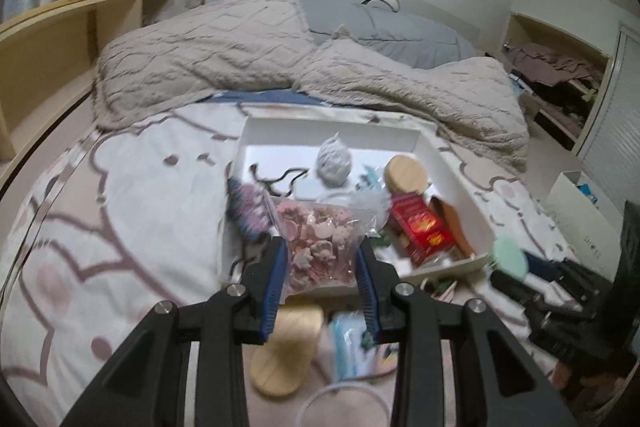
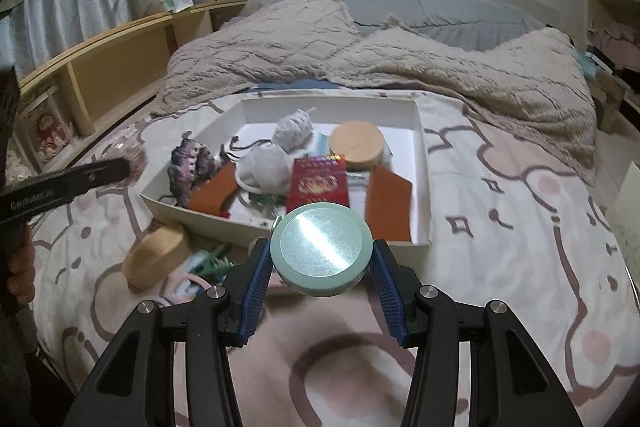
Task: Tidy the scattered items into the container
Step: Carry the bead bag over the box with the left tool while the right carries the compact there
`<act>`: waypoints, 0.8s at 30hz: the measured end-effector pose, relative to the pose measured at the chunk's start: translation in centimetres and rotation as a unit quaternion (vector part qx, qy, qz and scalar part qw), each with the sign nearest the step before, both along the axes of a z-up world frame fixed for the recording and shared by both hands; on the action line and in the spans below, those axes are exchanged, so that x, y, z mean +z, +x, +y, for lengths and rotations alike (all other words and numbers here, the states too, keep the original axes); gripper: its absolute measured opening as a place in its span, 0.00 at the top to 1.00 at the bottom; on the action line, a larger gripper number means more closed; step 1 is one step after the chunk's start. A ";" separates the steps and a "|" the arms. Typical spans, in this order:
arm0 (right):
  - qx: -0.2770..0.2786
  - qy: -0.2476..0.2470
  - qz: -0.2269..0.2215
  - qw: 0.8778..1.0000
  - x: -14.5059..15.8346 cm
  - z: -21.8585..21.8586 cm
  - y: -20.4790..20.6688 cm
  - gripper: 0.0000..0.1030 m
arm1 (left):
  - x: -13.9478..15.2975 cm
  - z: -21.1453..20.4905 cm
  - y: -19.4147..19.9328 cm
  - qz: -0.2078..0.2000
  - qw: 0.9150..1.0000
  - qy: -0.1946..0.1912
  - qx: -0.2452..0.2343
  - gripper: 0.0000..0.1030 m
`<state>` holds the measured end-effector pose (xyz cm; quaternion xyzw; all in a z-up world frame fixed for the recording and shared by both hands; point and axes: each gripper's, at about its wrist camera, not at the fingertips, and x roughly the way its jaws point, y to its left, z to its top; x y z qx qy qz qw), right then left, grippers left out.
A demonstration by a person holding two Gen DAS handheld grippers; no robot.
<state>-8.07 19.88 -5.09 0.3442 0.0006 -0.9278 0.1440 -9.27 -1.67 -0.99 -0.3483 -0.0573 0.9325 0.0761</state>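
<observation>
Left gripper (image 1: 320, 259) clamped bag of trinkets (image 1: 320, 247); right gripper (image 2: 322, 267) clamped round tin (image 2: 322, 251); both poised before box (image 2: 423, 147), likely for dropping in.

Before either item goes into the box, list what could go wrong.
1. The clear bag of pink pieces is limp in the left hand-held gripper; it could sag or slip out.
2. The white box is already crowded, so the mint round tin in the right hand-held gripper may land tilted on the red packet.
3. Both grippers head for the same box and could collide.
</observation>
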 end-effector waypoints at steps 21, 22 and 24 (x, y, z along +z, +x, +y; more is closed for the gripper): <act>0.046 -0.014 -0.008 0.999 -0.1 -4.7 -3.5 0.51 | -2.0 0.4 -15.5 -0.059 0.997 0.016 0.046 0.67; 0.046 -0.014 -0.008 0.999 -0.2 -4.7 -3.6 0.51 | -2.2 0.3 -16.1 -0.064 0.997 0.013 0.051 0.67; 0.047 -0.014 -0.010 0.999 -0.2 -4.8 -4.0 0.51 | -2.9 0.0 -17.3 -0.075 0.995 0.009 0.062 0.67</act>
